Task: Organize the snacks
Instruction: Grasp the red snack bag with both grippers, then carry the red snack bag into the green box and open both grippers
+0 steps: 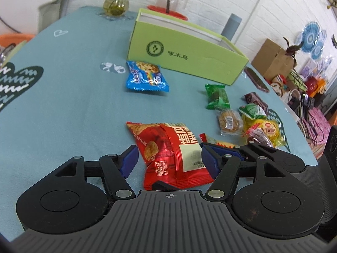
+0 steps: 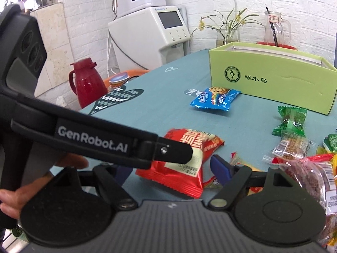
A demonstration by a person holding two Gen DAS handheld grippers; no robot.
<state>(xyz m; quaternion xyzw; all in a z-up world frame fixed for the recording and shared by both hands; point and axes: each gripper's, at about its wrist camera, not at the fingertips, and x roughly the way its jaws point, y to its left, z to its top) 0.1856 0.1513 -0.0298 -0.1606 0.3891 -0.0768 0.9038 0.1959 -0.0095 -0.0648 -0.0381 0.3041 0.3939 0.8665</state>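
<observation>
Your bench (image 1: 63, 97), draped in a teal cloth printed with hearts, carries everything, and the open lime-green cardboard box (image 1: 185, 57) at its far side is presumably where the snacks are meant to end up, which would explain why the packets lie loose in front of it. Nearest that box is the blue crinkled cookie packet (image 1: 146, 77), well apart from the rest. The red foil snack packet with a white label (image 1: 172, 154) lies flat between the blue pads of your left tool (image 1: 168, 160); the jaws stand wide, one on each side, and neither visibly presses the foil, so you appear lined up to close on it rather than holding it. Your left tool is held low and level, pointing along the bench toward the box. Your right tool (image 2: 168, 168) sits just beside it, also low, with its jaws spread and nothing between them, though the left tool's body crosses that view and hides one pad. To the right, a cluster waits: the yellow bread packet (image 1: 265, 130), the green wrapped sweet (image 1: 218, 98) and the small clear-wrapped brown cake (image 1: 229, 122), touching or nearly so.
</observation>
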